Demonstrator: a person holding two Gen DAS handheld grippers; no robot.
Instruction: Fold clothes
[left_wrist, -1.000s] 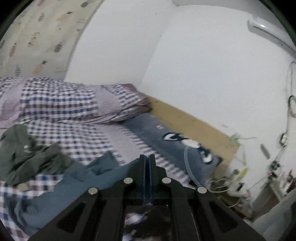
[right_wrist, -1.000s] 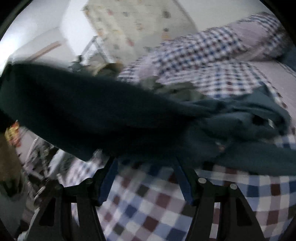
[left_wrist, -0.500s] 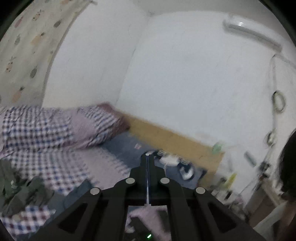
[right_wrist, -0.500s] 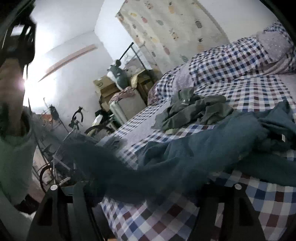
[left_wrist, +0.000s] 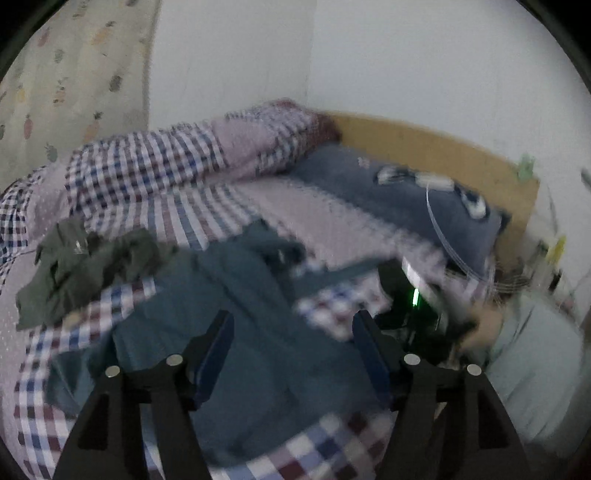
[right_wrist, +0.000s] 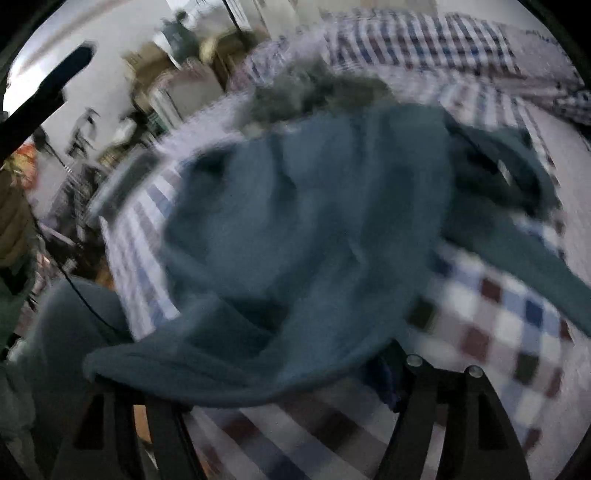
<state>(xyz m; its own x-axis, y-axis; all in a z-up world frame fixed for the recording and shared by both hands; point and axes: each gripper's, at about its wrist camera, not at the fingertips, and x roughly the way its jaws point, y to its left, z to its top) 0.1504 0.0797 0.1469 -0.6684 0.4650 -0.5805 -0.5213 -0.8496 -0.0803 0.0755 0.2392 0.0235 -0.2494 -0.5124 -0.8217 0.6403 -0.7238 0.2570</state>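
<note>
While the frames blur, a crumpled olive garment (left_wrist: 85, 266) lies at the left on the checked bedsheet (left_wrist: 155, 206), just beside the teal garment (left_wrist: 236, 295). No container shows. That teal garment sprawls across the bed's middle, its long axis running from the near left edge up toward the blue pillow (left_wrist: 399, 195) at the right. Above it, the left gripper (left_wrist: 291, 325) has its jaws opening, spread wide, nothing pinched between them. At the right, the right gripper (right_wrist: 258, 373) stands wide too, teal cloth draped over its fingers; whether they touch it I cannot tell.
</note>
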